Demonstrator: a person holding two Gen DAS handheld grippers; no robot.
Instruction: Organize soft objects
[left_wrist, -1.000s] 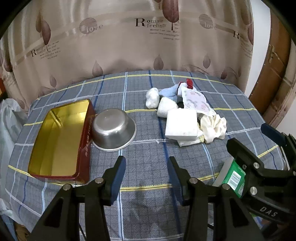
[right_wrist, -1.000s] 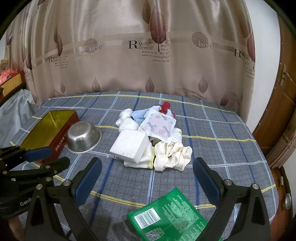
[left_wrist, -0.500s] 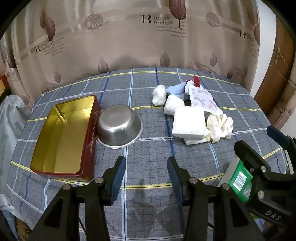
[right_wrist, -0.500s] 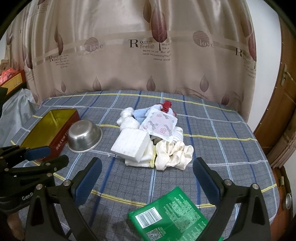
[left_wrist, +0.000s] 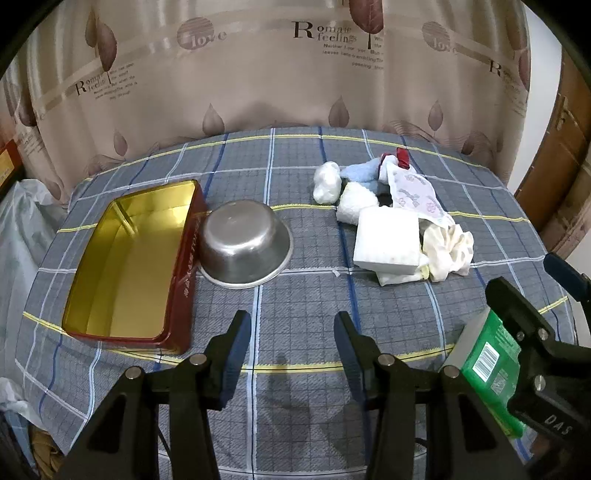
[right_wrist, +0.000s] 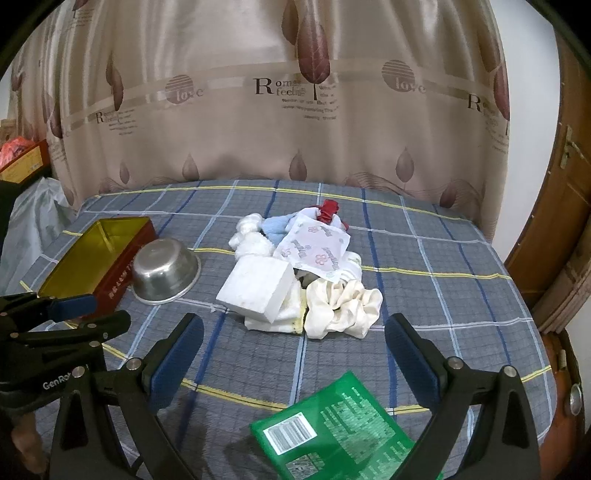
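Observation:
A pile of soft things lies mid-table: a white foam block (right_wrist: 255, 288) (left_wrist: 386, 242), a cream scrunchie (right_wrist: 343, 308) (left_wrist: 448, 247), a flowered tissue pack (right_wrist: 314, 253) (left_wrist: 415, 192), a light blue cloth (right_wrist: 277, 225), white cotton wads (right_wrist: 249, 240) (left_wrist: 327, 182) and a red piece (right_wrist: 328, 208). An open red tin with a gold inside (left_wrist: 129, 266) (right_wrist: 92, 251) sits at the left. My left gripper (left_wrist: 291, 347) is open and empty, near the table's front edge. My right gripper (right_wrist: 293, 356) is open wide and empty, in front of the pile.
An upside-down steel bowl (left_wrist: 243, 243) (right_wrist: 166, 269) rests against the tin's right side. A green packet (right_wrist: 340, 432) (left_wrist: 487, 363) lies at the front under my right gripper. A curtain (right_wrist: 295, 110) hangs behind the plaid-covered table (right_wrist: 443, 280). A wooden door (right_wrist: 554, 206) stands at the right.
Both grippers have drawn back and up a little, so the table looks slightly farther. Jaws stay open. Nothing on the table has moved.

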